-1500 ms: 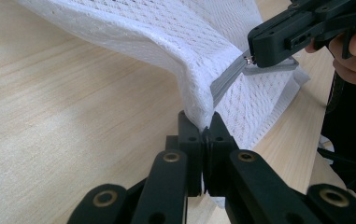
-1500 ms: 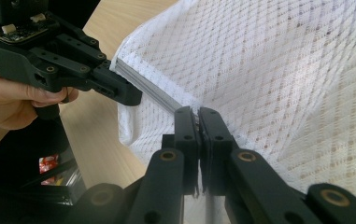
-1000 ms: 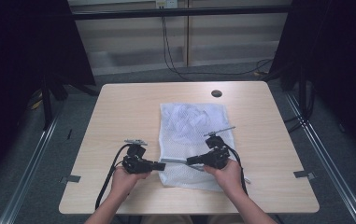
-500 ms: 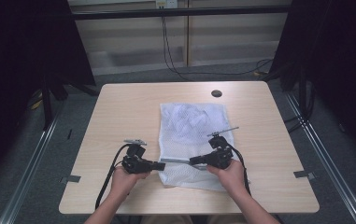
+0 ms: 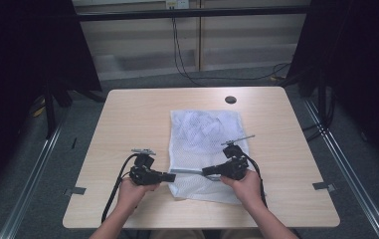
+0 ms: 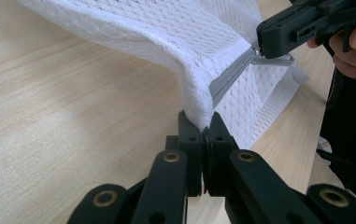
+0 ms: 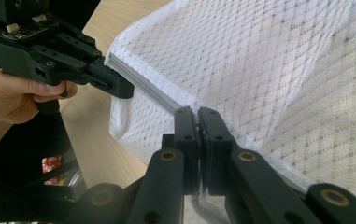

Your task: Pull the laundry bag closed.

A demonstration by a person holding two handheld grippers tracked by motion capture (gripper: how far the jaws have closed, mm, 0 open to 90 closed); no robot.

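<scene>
A white mesh bag [image 5: 204, 132] lies flat on the wooden table [image 5: 127, 119], its grey zipper [image 5: 187, 172] running along the near edge. My left gripper [image 5: 173, 176] is shut on the bag's near left corner, where the zipper ends [image 6: 231, 77]; its jaws [image 6: 202, 122] pinch the mesh [image 6: 203, 42] and lift it a little. My right gripper [image 5: 204, 173] faces it from the right, shut on the zipper [image 7: 152, 95] a short way along. In the right gripper view the jaws [image 7: 198, 114] clamp the zipper edge of the mesh [image 7: 278, 70], with the left gripper [image 7: 117, 86] close by.
A round black cable hole [image 5: 231, 99] sits in the table's far side. Bare wood lies left and right of the bag. Cables trail from both grippers toward the near edge. Metal rails [image 5: 33, 174] run along the floor on both sides.
</scene>
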